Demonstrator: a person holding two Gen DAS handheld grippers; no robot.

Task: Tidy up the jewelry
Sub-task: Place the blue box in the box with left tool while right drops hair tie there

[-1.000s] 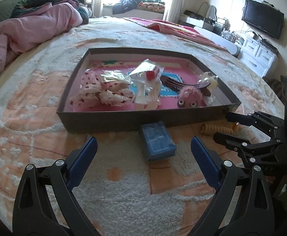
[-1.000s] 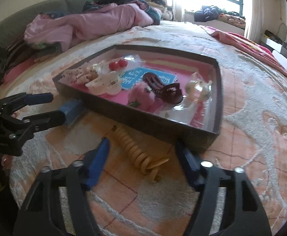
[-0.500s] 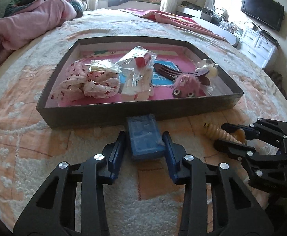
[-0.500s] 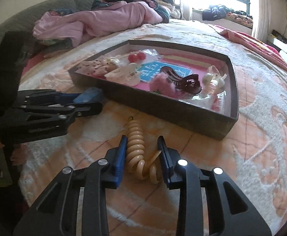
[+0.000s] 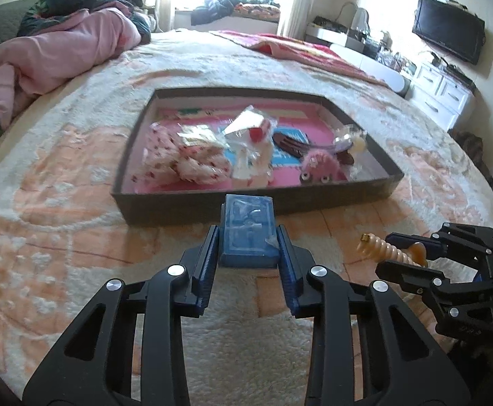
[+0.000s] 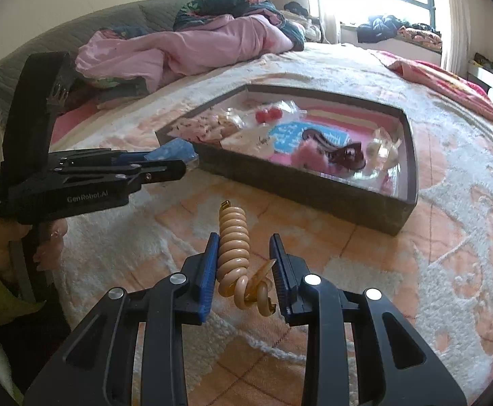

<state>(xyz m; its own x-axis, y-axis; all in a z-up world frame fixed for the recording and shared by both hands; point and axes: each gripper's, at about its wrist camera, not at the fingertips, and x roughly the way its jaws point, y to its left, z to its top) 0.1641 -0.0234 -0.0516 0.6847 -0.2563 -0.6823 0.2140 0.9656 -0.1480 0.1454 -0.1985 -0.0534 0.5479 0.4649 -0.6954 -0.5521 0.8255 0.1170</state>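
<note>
My left gripper (image 5: 248,237) is shut on a small blue box (image 5: 248,233) and holds it above the blanket, just in front of the dark tray (image 5: 256,199). My right gripper (image 6: 244,253) is shut on a tan spiral hair tie (image 6: 234,247), lifted off the blanket. The tray (image 6: 314,187) holds a patterned scrunchie (image 5: 185,159), clear packets (image 5: 250,128), a brown hair claw (image 6: 343,150) and a pink fluffy clip (image 5: 317,167). In the right wrist view the left gripper (image 6: 165,165) shows at left with the blue box (image 6: 175,150). In the left wrist view the right gripper (image 5: 412,253) shows at right with the hair tie (image 5: 388,248).
All this lies on a bed with a cream and orange fleece blanket (image 5: 60,203). A pink duvet (image 5: 43,57) is heaped at the far left. A red cloth (image 5: 307,50) lies at the far side. A white cabinet and a TV (image 5: 447,34) stand at right.
Both grippers have risen with their loads: the blue box and the spiral hair tie are now off the blanket. A second ago both were open around them.
</note>
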